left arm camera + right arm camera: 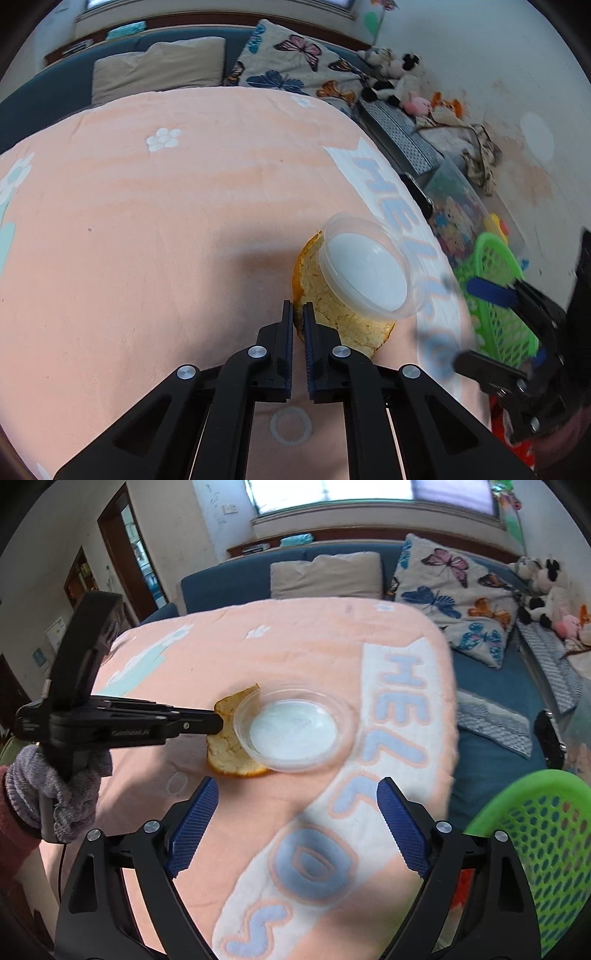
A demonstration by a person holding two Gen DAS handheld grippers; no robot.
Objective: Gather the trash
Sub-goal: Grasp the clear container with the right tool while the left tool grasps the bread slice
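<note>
My left gripper [298, 314] is pinched shut on the near edge of the orange peel [332, 295], which lies on the peach blanket [147, 221] with the clear plastic cup [367, 267] tipped on its side against it, the cup's mouth covering the peel's far right part. From my right gripper [297, 794], whose blue pads stand wide apart with nothing between them, the cup [295, 734] lies straight ahead and a little beyond the fingertips, its open rim facing up toward me, so the right hand is the one placed to take it while the left is the nearer to the peel. The peel's long axis runs from near to far along the cup's left side. The green basket [546, 842] sits low to my right, off the blanket's edge, cut off by the frame. I cannot tell whether the cup rests on the peel or only leans on it, nor how deep the peel sits between my left pads.
</note>
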